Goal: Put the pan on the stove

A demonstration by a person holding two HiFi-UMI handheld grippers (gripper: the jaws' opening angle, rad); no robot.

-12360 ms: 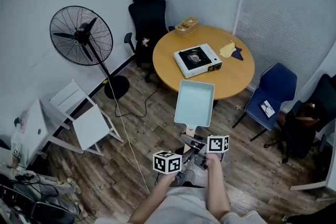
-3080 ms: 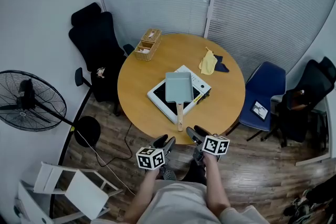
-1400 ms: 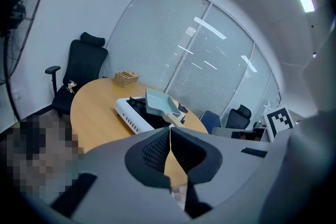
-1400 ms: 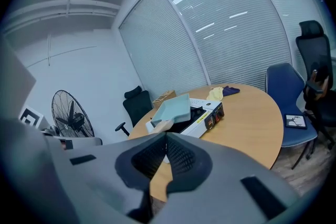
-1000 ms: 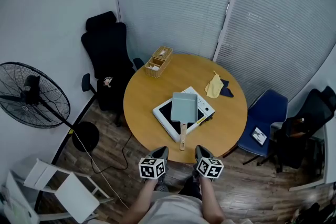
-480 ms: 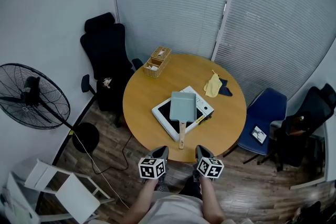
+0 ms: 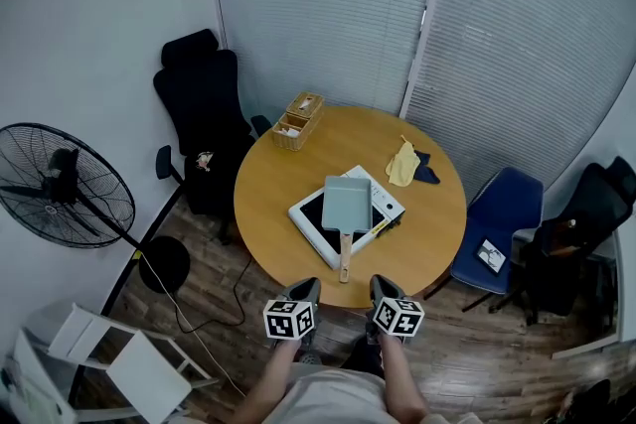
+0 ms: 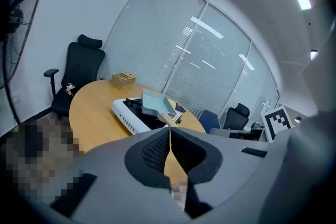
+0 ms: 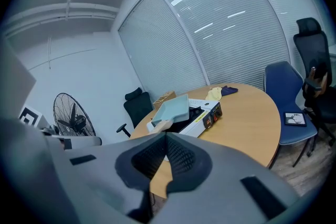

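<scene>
A pale blue rectangular pan [image 7: 347, 203] with a wooden handle [image 7: 344, 265] lies on the white portable stove [image 7: 304, 211], which sits on the round wooden table [image 7: 273, 184]. The handle points toward me. My left gripper [image 7: 302, 287] and right gripper [image 7: 382, 285] hover side by side just off the table's near edge, both shut and empty. The left gripper view has the pan [image 8: 154, 104] and stove [image 8: 126, 115] beyond the closed left gripper [image 8: 170, 131]. Past the closed right gripper [image 9: 166, 137], the right gripper view shows the pan [image 9: 173, 107] and stove [image 9: 205, 113].
A wicker basket [image 7: 299, 117] stands at the table's far left, with a yellow cloth [image 7: 402, 164] on a dark one at far right. A black office chair [image 7: 204, 119] is behind the table on the left and a blue chair [image 7: 499, 233] on the right. A standing fan [image 7: 65, 186] is further left.
Earlier the pan hung in my grippers away from the table; it now rests on the stove and both grippers are back from it. Over the last second nothing has visibly moved.
</scene>
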